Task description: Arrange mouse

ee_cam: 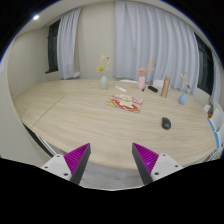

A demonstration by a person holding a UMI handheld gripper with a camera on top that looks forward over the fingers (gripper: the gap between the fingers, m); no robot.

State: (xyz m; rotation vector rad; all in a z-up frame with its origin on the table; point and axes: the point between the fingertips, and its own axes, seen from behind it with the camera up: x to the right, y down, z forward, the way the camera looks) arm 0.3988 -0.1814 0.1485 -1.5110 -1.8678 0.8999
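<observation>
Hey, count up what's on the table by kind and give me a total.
Mouse: 1
Bottles and cups along the far side, first, last: about 5, too small to tell apart
Flat packet: 1
Total: about 7
Gripper open, short of the mouse.

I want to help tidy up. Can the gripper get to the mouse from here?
Probably yes. The gripper is open, and the mouse lies alone on the table, well beyond the fingers, with nothing between them. It would need to move forward first.
</observation>
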